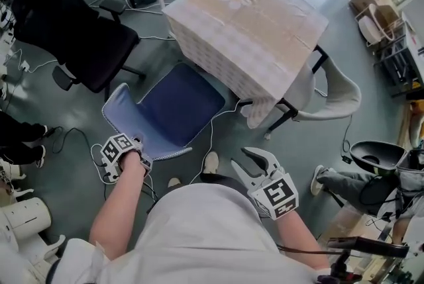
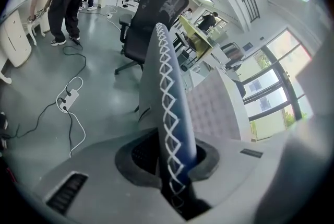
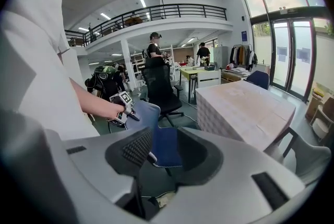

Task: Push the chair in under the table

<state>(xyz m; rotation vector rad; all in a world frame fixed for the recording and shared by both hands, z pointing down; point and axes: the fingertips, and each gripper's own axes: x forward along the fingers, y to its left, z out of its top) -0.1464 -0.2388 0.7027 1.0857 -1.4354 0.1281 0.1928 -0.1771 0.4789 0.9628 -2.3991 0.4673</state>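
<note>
L tool (image 2: 175,161) clamped narrow on backrest rim of blue chair (image 1: 177,105), at the white zigzag stitching. R tool (image 1: 250,162) jaws wide apart, nothing btwn, low by person's waist. Chair seat front sits just under near corner of cloth-covered counter (image 1: 246,26); backrest twd person.

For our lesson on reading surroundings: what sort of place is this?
Probably a large shared workshop or lab hall: a railed mezzanine overhead, tall windows, a black office chair, and a power strip trailing cables.
</note>
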